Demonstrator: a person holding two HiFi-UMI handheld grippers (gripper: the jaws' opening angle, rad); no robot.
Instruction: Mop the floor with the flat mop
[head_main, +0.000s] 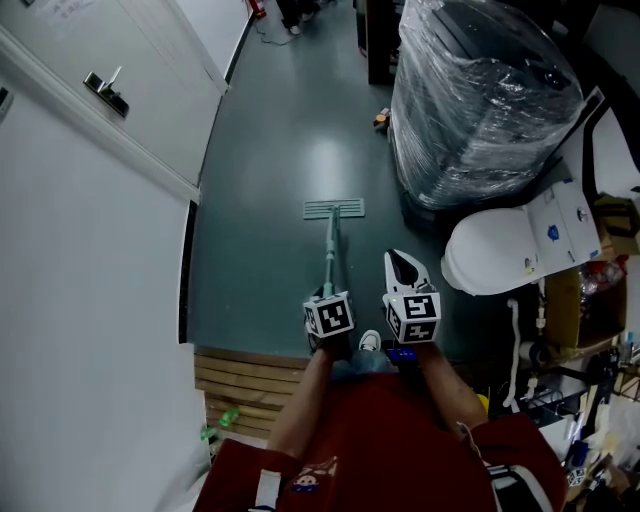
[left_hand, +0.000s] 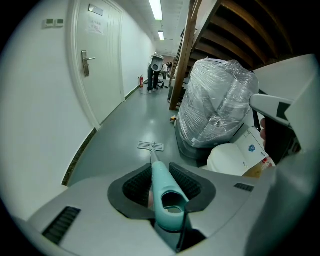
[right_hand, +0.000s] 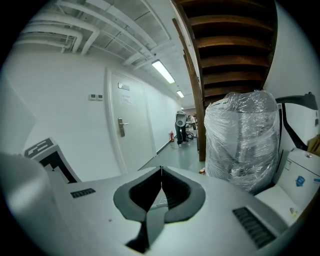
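A flat mop lies with its pale green head (head_main: 334, 208) flat on the grey-green floor (head_main: 280, 150), and its pole (head_main: 330, 250) runs back toward me. My left gripper (head_main: 323, 297) is shut on the teal handle (left_hand: 162, 187) near its top end. The mop head (left_hand: 150, 146) shows ahead of the jaws in the left gripper view. My right gripper (head_main: 402, 264) hangs just right of the pole, off the mop. Its jaws are shut with nothing between them (right_hand: 161, 172).
A tall plastic-wrapped bundle (head_main: 480, 100) stands at the right. A white toilet (head_main: 500, 250) and cluttered boxes are beside it. A white wall with a door (head_main: 110, 90) runs along the left. Wooden slats (head_main: 245, 385) lie by my feet. A person (left_hand: 156, 70) stands far down the corridor.
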